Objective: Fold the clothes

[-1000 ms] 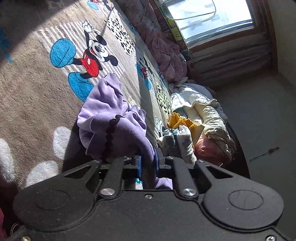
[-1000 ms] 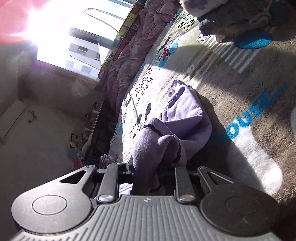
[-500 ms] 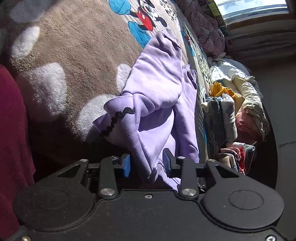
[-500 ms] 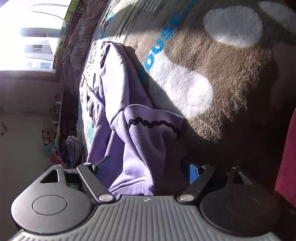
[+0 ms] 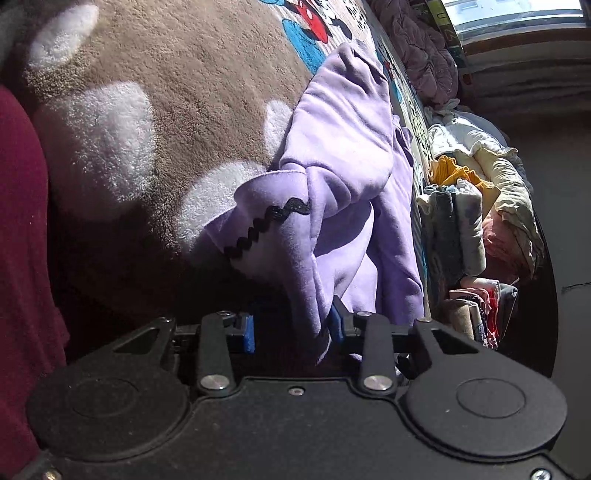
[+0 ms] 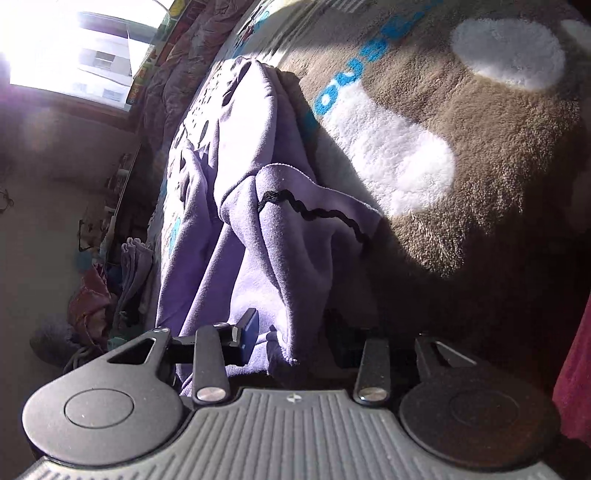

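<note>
Where it lies bunched, lilac garment (image 5: 343, 173) stretches toward window (image 5: 517, 11).

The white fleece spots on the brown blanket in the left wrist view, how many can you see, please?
4: top left, a large one mid-left, a small one beside the lilac fleece garment, and one partly under it; more may be hidden.

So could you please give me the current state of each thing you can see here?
Purple garment: crumpled on the blanket, unfolded.
Left gripper: closing, cloth between unpressed pads.
Right gripper: closing, cloth hanging between apart pads.
Blanket: spread flat.
Clothes pile: heaped at bed's edge.
</note>
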Available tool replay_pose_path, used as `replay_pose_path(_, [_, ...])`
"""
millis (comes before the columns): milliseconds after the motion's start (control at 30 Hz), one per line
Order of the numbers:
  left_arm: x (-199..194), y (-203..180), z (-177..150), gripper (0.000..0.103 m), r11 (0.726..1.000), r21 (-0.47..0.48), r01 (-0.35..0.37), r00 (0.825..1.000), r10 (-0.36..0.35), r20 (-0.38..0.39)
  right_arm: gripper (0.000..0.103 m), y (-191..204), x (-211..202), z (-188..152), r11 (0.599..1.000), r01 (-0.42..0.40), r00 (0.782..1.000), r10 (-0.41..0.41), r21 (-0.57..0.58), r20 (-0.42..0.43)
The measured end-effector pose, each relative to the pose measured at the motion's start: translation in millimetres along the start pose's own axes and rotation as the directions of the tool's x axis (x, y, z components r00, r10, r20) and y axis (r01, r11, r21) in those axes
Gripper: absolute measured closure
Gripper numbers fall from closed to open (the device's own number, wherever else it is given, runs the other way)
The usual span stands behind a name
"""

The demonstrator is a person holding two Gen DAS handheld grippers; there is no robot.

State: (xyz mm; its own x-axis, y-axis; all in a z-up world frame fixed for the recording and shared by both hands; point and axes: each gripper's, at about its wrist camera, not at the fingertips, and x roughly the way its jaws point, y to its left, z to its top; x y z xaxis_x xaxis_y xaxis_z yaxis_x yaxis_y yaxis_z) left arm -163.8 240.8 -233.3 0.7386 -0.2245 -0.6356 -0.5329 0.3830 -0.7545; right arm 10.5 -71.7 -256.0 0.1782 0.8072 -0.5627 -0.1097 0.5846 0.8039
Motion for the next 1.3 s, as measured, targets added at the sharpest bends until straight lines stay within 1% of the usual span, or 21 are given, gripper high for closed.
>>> replay_pose_path(67, [3, 2, -2, 0.069, 0.999, 0.02, -0.029, 1.0, 0.029, 0.005, 0.04, 2, 2, -4, 1.0, 0.012, 1.0, -0.011, -0.016, 0.014])
replay_pose_path(167, [5, 4, -4, 0.069, 0.999, 0.023, -0.04, 0.999, 0.04, 0.008, 0.04, 4, 4, -7, 1.0, 0.001, 1.0, -0.002, -0.007, -0.008])
replay_pose_path(200, [4, 4, -3, 0.069, 0.999, 0.021, -0.026, 1.0, 0.026, 0.009, 0.04, 3, 4, -7, 1.0, -0.005, 1.0, 0.005, 0.004, -0.014])
replay_pose_path(267, [0, 1, -2, 0.069, 0.999, 0.024, 0.025, 0.999, -0.026, 0.021, 0.042, 1, 3, -4, 0.999, -0.018, 0.999, 0.019, 0.03, -0.025])
replay_pose_path(300, [-2, -3, -1, 0.071, 0.998, 0.037, 0.046, 0.998, -0.047, 0.035, 0.043, 0, 3, -3, 0.999, -0.025, 0.999, 0.026, 0.044, -0.031])
replay_pose_path(333, [-4, -7, 0, 0.084, 0.997, 0.053, 0.061, 0.997, -0.063, 0.047, 0.048, -1, 1, -1, 0.998, -0.041, 0.999, 0.042, 0.051, -0.022])
replay_pose_path(367, [-6, -11, 2, 0.091, 0.995, 0.063, 0.077, 0.995, -0.081, 0.057, 0.052, 0, -1, 1, 0.998, -0.052, 0.999, 0.053, 0.043, -0.014])
replay_pose_path(400, [-9, -14, 6, 0.093, 0.992, 0.064, 0.106, 0.992, -0.11, 0.066, 0.069, 1, -2, 3, 0.998, -0.061, 0.998, 0.061, 0.031, -0.008])
replay_pose_path(433, [-11, -18, 9, 0.093, 0.989, 0.064, 0.133, 0.988, -0.138, 0.074, 0.081, 6, -4, 5, 0.998, -0.069, 0.998, 0.069, 0.008, -0.002])
replay_pose_path(500, [-17, -30, 17, 0.094, 0.983, 0.074, 0.165, 0.981, -0.172, 0.093, 0.083, 17, -8, 10, 0.996, -0.086, 0.996, 0.086, -0.04, 0.009])
replay_pose_path(600, [-26, -45, 27, 0.094, 0.977, 0.078, 0.2, 0.971, -0.208, 0.113, 0.083, 41, -16, 26, 0.984, -0.144, 0.988, 0.149, -0.109, 0.035])
replay_pose_path(733, [-26, -56, 43, 0.094, 0.975, 0.047, 0.218, 0.969, -0.222, 0.111, 0.083, 61, -25, 49, 0.974, -0.192, 0.978, 0.2, -0.12, 0.059])
replay_pose_path(833, [-15, -66, 65, 0.094, 0.976, 0.036, 0.215, 0.97, -0.218, 0.11, 0.083, 64, -27, 67, 0.973, -0.215, 0.973, 0.221, -0.087, 0.063])
replay_pose_path(933, [4, -82, 99, 0.094, 0.978, 0.037, 0.203, 0.972, -0.206, 0.109, 0.083, 70, -13, 86, 0.977, -0.211, 0.975, 0.213, -0.035, 0.061])
replay_pose_path(1033, [35, -104, 145, 0.095, 0.985, 0.058, 0.163, 0.979, -0.169, 0.117, 0.083, 75, 4, 120, 0.977, -0.215, 0.974, 0.213, 0.014, 0.073])
replay_pose_path(1067, [46, -115, 163, 0.095, 0.987, 0.069, 0.146, 0.981, -0.154, 0.119, 0.083, 78, 14, 133, 0.976, -0.216, 0.974, 0.213, 0.039, 0.077])
replay_pose_path(1133, [63, -148, 200, 0.096, 0.984, 0.112, 0.139, 0.98, -0.154, 0.129, 0.083, 84, 35, 162, 0.976, -0.204, 0.976, 0.198, 0.073, 0.087])
replay_pose_path(1167, [67, -166, 218, 0.096, 0.98, 0.14, 0.144, 0.977, -0.164, 0.139, 0.083, 90, 48, 180, 0.977, -0.195, 0.978, 0.188, 0.081, 0.091])
replay_pose_path(1233, [57, -215, 248, 0.096, 0.952, 0.236, 0.193, 0.956, -0.237, 0.175, 0.083, 111, 65, 215, 0.981, -0.185, 0.976, 0.176, 0.065, 0.126])
replay_pose_path(1267, [49, -240, 261, 0.096, 0.931, 0.291, 0.22, 0.94, -0.282, 0.194, 0.083, 127, 68, 233, 0.975, -0.218, 0.965, 0.21, 0.037, 0.161])
replay_pose_path(1300, [34, -263, 266, 0.096, 0.894, 0.364, 0.26, 0.91, -0.354, 0.218, 0.089, 145, 65, 249, 0.964, -0.265, 0.944, 0.261, -0.005, 0.202])
